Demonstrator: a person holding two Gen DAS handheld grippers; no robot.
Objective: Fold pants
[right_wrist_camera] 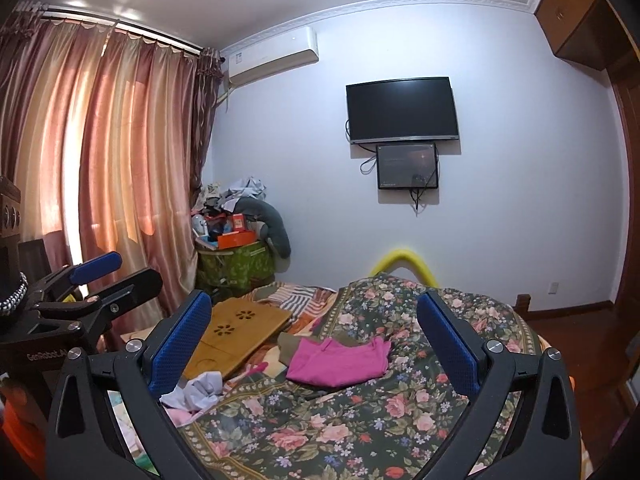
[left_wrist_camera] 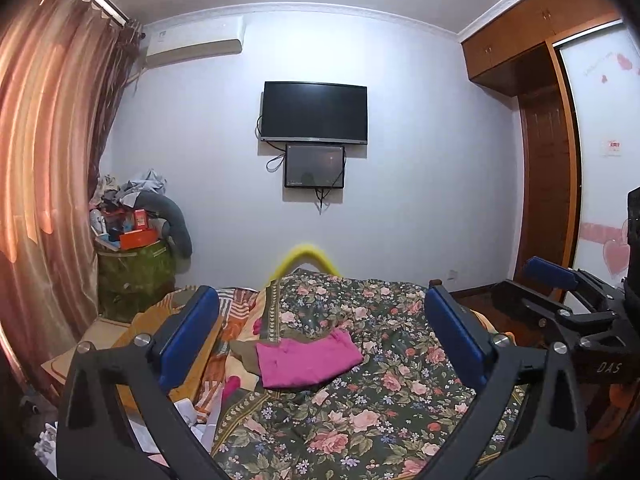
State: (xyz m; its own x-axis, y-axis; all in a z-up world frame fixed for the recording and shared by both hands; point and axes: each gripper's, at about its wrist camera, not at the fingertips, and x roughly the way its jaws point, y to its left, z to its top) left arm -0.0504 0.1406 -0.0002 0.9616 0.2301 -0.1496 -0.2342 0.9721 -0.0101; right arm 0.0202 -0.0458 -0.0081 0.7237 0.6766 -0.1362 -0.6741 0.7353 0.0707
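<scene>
- Nearest the lens, at the bottom of each frame, the left claw (left_wrist_camera: 320, 336) and the right claw (right_wrist_camera: 314, 340) are seen spread wide, with nothing between the blue pads.
- Beyond them, at mid-frame, the pink pants (left_wrist_camera: 308, 360) are found lying on the floral bedspread (left_wrist_camera: 380, 420) as a compact, roughly rectangular bundle, touched by neither claw.
- Folding is judged to be done or nearly so; perhaps only a tidying remains.
- Farthest, a television (left_wrist_camera: 314, 112) is mounted on the wall.

Home bedroom: bed with dark floral quilt (left_wrist_camera: 360, 420) right under the tool, black wall-mounted TV (left_wrist_camera: 314, 112) straight ahead, pinkish satin curtains (right_wrist_camera: 100, 152) to the left, white wall air conditioner (right_wrist_camera: 272, 60) up left, brown wooden wardrobe (left_wrist_camera: 536, 32) to the right.
</scene>
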